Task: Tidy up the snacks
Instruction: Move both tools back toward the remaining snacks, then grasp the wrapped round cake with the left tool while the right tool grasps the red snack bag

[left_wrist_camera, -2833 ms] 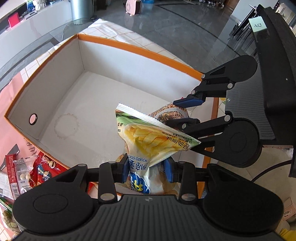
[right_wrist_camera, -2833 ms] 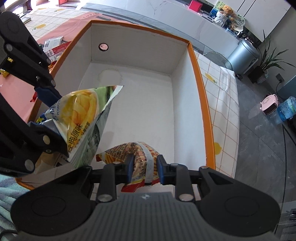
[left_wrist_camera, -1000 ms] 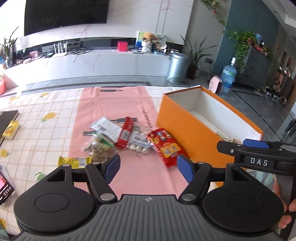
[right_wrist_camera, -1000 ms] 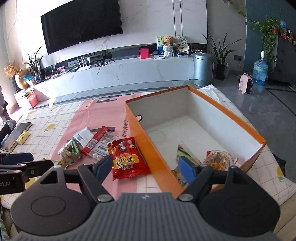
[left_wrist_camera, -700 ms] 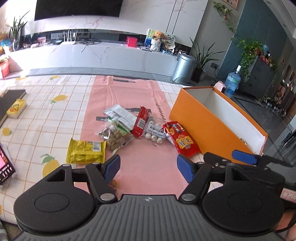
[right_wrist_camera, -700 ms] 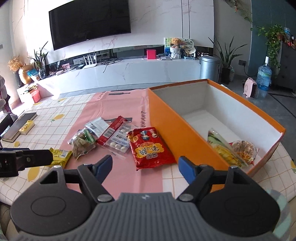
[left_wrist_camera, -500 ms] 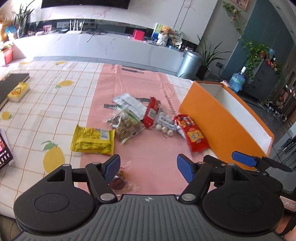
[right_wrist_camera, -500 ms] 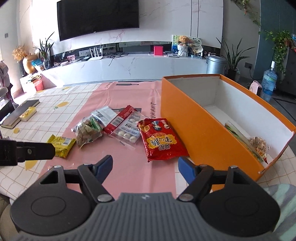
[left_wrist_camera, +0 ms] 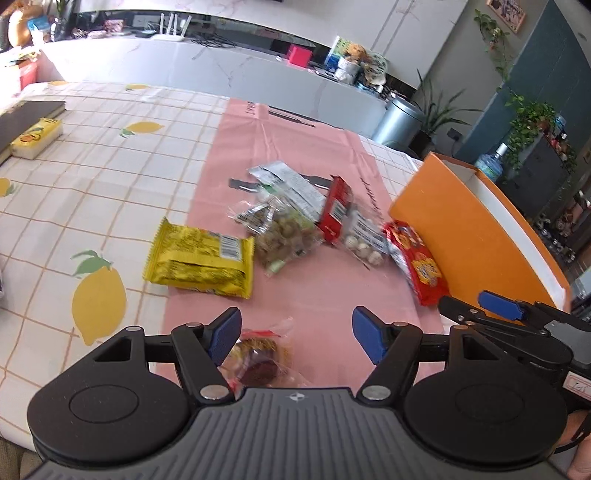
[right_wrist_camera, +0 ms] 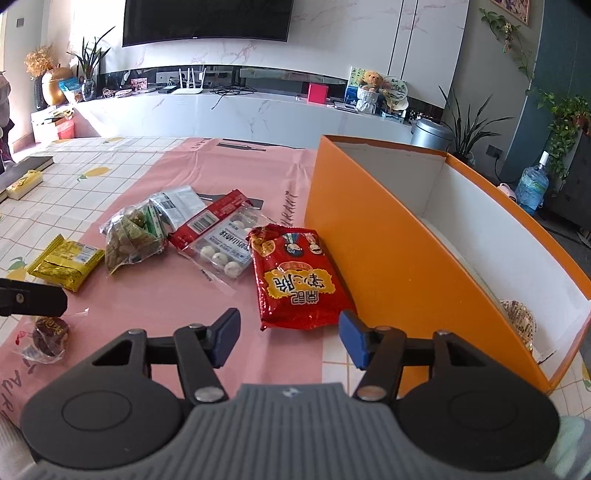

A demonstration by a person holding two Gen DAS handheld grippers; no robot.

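We hovered both tools spread and empty, left tool point(left_wrist_camera: 295, 334) over the small clear-wrapped brown snack point(left_wrist_camera: 258, 360), right tool point(right_wrist_camera: 288, 338) near the glossy red snack bag point(right_wrist_camera: 297, 277) beside the orange cardboard box point(right_wrist_camera: 388, 258); next, we judged, descend and pinch.

A pink mat point(right_wrist_camera: 155, 295) lies over a white checked tablecloth point(left_wrist_camera: 92, 177) printed with lemons. At the table's far left edge sits a yellow box point(left_wrist_camera: 35, 136) beside a dark book point(left_wrist_camera: 26, 114). Beyond the table runs a long white marble counter point(right_wrist_camera: 229, 110) carrying a white router point(right_wrist_camera: 188, 89), a red box point(right_wrist_camera: 317, 92) and a teddy bear point(right_wrist_camera: 370, 79) (seated in a pale pot). A large black television point(right_wrist_camera: 207, 20) hangs above. A grey bin point(right_wrist_camera: 430, 134), leafy plants point(right_wrist_camera: 465, 125) and a blue water bottle point(right_wrist_camera: 532, 188) stand at right.
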